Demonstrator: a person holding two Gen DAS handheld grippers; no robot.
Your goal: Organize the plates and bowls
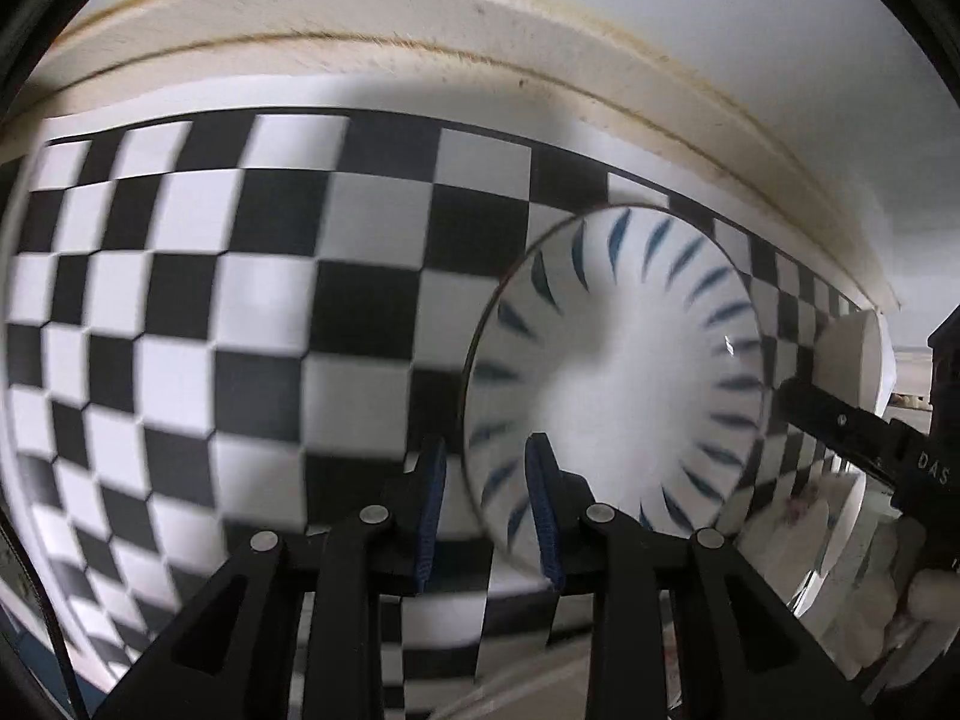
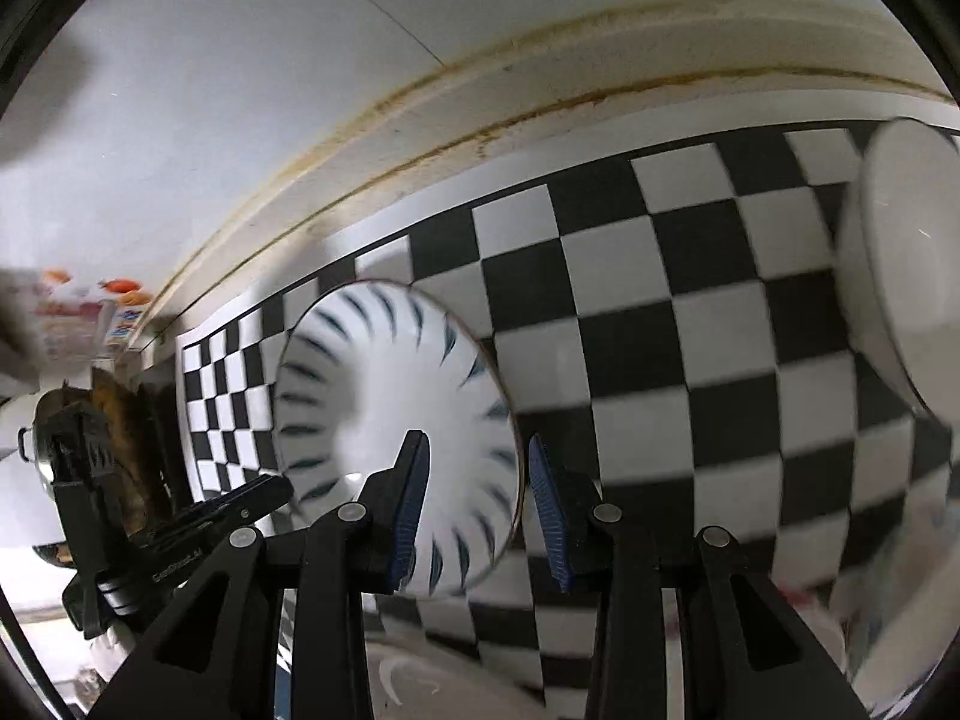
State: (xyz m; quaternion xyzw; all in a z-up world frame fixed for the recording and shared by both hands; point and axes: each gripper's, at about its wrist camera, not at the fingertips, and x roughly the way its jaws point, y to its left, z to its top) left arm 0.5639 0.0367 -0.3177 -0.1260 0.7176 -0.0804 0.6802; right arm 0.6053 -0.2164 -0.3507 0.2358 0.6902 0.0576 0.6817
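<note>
1. Seen from both wrists: a white ceramic bowl with dark blue radial dashes inside [image 1: 618,372], resting on the black-and-white chequered counter [image 1: 240,300], near the cream back edge where the counter meets the pale wall [image 1: 750,30].
2. Left hand-held gripper [image 1: 486,510]: blue ribbed pads parted a little, straddling the near rim of the dashed bowl, one pad outside, one inside; no pad visibly pressing on the rim, so nothing in its grip.
3. Right hand-held gripper [image 2: 480,510]: pads parted somewhat wider, one over the bowl's inside, one beyond the rim over the chequered surface; rim between them, apparently untouched. Nothing gripped.
4. Also in the right wrist view: a plain white bowl or deep plate [image 2: 900,276] at the right edge, well apart from the dashed bowl. Cannot tell whether tilted or merely bent by the lens.
5. Heavy blur across both views, so fine contact hard to judge.
6. Step in hand, as a judgement: either just letting go of the dashed bowl at its place or lining up on opposite rims to take it; impossible to say which from this moment alone.
7. Next move calls for: if taking it, closing both pairs of pads squarely on the thin rim, evenly on both sides, then lifting level towards the other white dish for stacking; if placed, drawing clear without clipping the rim.
8. Risk: smooth glazed rim slipping or tipping under an uneven pinch.
</note>
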